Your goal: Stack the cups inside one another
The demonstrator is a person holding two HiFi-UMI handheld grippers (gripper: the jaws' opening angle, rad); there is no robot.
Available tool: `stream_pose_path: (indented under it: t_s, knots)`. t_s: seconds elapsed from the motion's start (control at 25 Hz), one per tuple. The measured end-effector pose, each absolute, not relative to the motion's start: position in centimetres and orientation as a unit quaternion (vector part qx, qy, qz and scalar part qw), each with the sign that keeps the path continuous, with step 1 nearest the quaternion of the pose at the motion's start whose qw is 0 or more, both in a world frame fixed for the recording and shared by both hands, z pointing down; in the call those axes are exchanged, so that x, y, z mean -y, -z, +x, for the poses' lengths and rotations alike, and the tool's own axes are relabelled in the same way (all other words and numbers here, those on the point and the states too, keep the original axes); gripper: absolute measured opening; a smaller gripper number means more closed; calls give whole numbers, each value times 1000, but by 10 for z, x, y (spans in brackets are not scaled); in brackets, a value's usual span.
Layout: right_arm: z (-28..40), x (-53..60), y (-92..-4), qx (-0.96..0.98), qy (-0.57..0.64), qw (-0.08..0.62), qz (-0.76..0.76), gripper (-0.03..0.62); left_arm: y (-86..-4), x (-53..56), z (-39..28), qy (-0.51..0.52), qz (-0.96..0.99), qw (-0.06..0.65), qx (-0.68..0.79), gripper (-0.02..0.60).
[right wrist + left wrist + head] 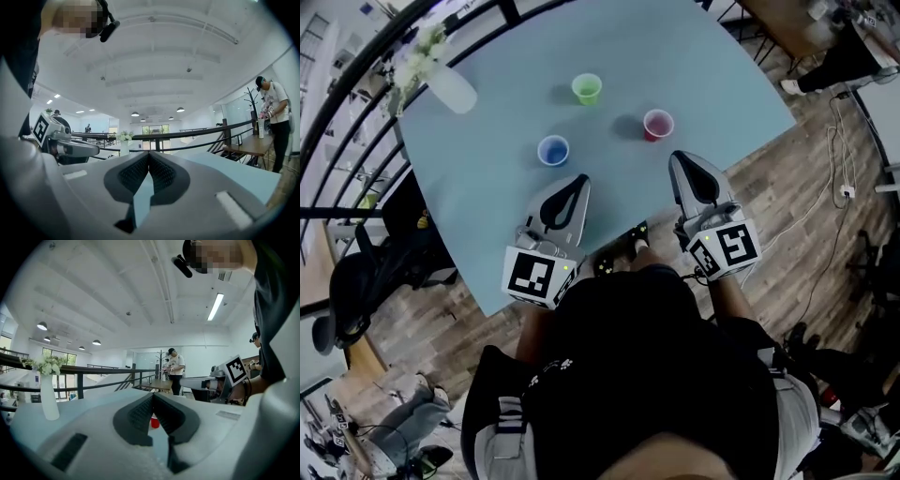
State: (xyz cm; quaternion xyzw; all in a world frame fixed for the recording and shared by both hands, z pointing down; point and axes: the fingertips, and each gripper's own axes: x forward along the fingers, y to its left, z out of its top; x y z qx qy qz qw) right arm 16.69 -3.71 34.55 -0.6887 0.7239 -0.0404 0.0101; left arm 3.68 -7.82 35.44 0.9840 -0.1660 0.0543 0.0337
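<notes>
Three cups stand apart and upright on the light blue table (487, 159): a green cup (587, 88) farthest, a red cup (657, 124) to the right, a blue cup (553, 150) nearest. My left gripper (578, 180) is shut and empty, just short of the blue cup. My right gripper (678, 157) is also shut and empty, a little short of the red cup. In the left gripper view the jaws meet at the tip of the left gripper (153, 395), and the red cup (154, 422) shows low in the slot behind it. The right gripper (149, 153) holds nothing.
A white vase with flowers (450, 89) stands at the table's far left corner, by a dark railing (356, 103). Cables (839, 178) lie on the wooden floor to the right. A person (176, 371) stands at a distant table.
</notes>
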Motion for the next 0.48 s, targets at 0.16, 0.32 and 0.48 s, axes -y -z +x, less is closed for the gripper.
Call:
stream_pose_path:
  t_s: [0.16,0.32,0.48]
  knots:
    - [199,60,-362,-728,48,-9,-684,25,-357,96,62,-59,981,33,182,-14]
    - [222,74,-386,-732,49,-24,-680,31,-366,104,78,-61,977,41,198,-14]
    - [234,87,-412,-746,52,-36,-663,67,-375,115,88,-63,972,47,220,-14]
